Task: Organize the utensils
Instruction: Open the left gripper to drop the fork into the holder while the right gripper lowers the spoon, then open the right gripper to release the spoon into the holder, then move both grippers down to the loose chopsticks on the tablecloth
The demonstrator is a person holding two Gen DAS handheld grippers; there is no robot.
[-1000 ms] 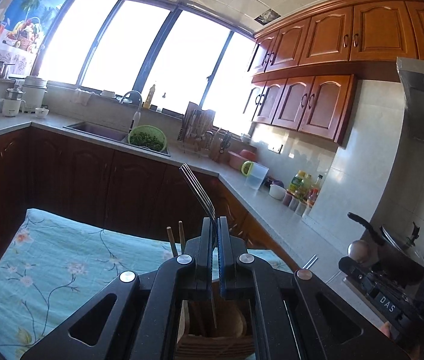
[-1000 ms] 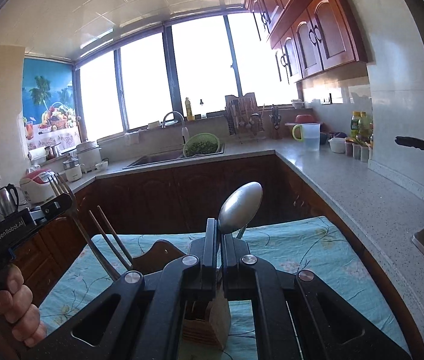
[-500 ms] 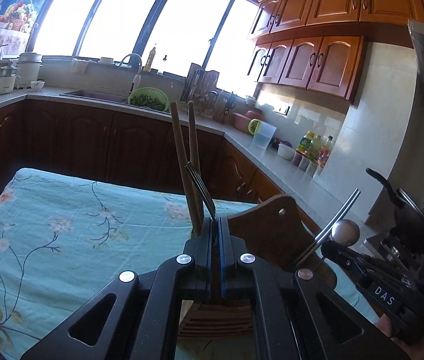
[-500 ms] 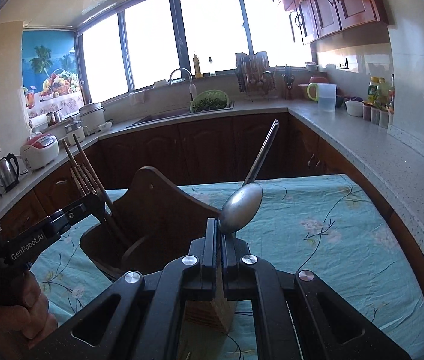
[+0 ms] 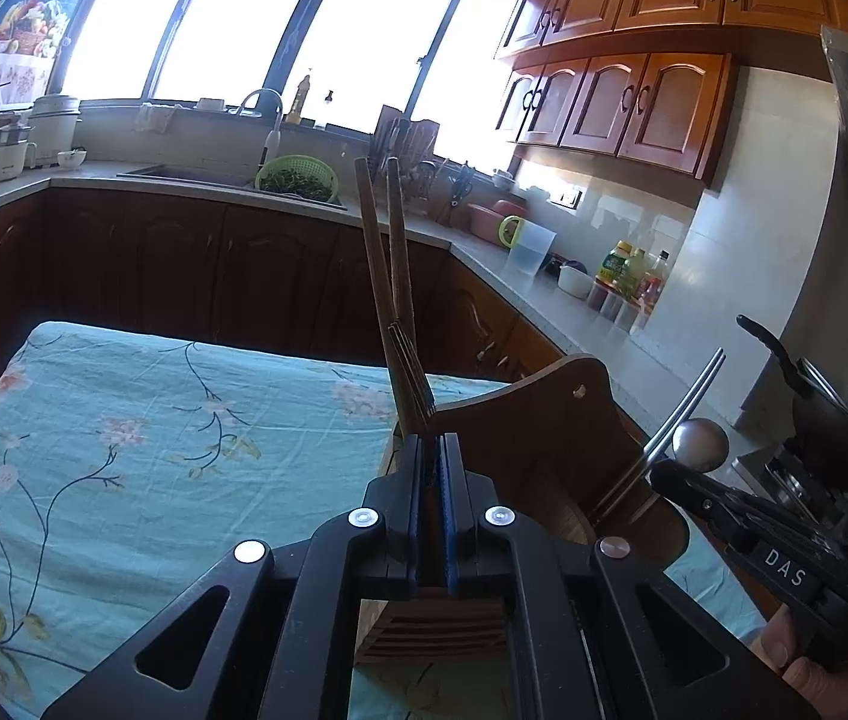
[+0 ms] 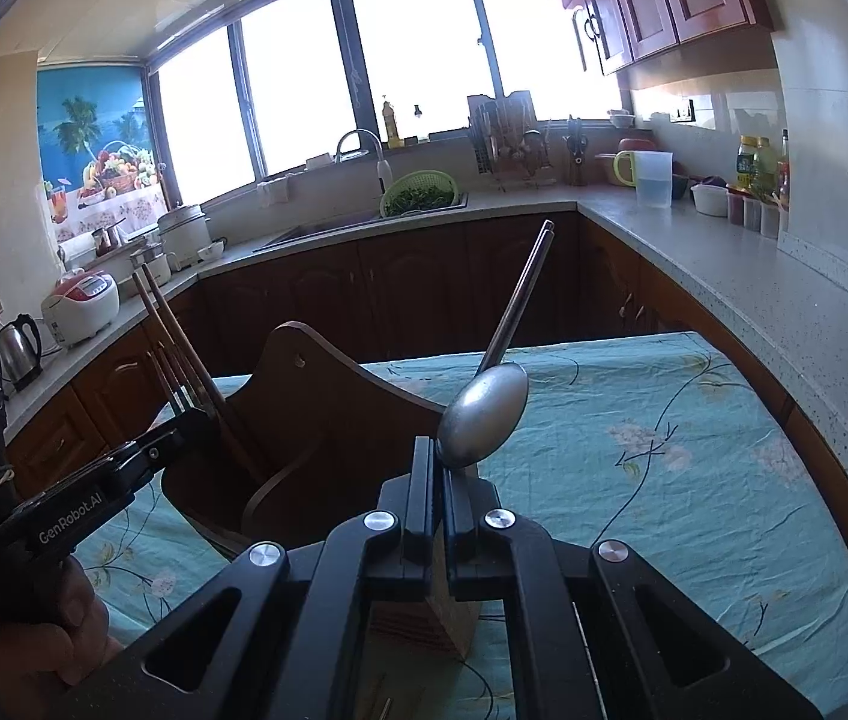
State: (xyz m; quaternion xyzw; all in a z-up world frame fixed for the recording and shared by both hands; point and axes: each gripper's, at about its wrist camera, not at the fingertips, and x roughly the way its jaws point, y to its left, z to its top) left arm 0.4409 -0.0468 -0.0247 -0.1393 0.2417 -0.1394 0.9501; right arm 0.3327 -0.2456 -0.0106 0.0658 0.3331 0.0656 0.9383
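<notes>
Left jaws (image 5: 436, 450) pinch fork (image 5: 408, 372), right jaws (image 6: 437, 456) pinch spoon (image 6: 484, 414), over holder's rim (image 6: 327, 360).

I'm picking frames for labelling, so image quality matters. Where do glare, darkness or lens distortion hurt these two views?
Left wrist view: the windows are blown out to white, the lower cabinets sink into shadow, and the fisheye bends the frames. Right wrist view: the same white window glare; the spoon and wooden holder stay sharp, and the picture's corners vignette black.
</notes>
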